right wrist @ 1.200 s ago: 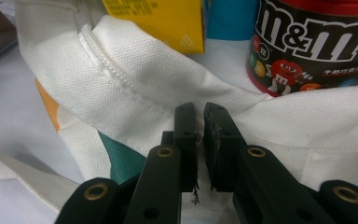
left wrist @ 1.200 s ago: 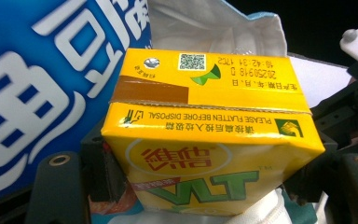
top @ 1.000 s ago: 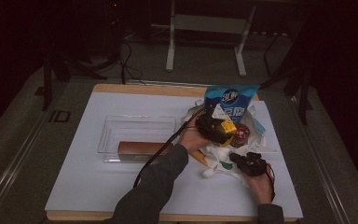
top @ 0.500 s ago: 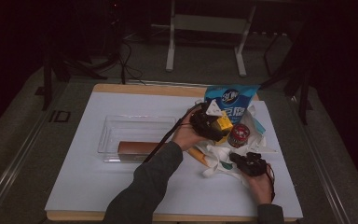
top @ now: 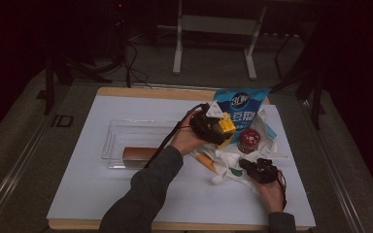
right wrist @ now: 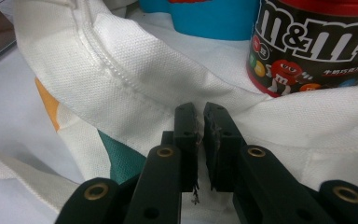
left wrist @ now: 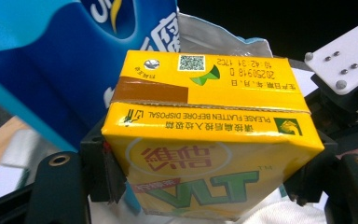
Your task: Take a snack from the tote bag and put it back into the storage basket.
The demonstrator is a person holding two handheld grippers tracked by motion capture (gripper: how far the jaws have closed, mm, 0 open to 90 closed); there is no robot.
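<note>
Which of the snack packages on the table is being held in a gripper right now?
The yellow drink carton, clamped between the left gripper's jaws. The blue snack bag and the red M&M's tub stand free on the white cloth bag.

You have a clear plastic tray (top: 126, 133) lying on the white tabletop (top: 77, 194); a brown bar (top: 138, 154) rests at its near edge. Well to the tray's right stands a blue snack bag (top: 240, 104), and a red candy can (top: 248, 141) sits just in front of that bag.
</note>
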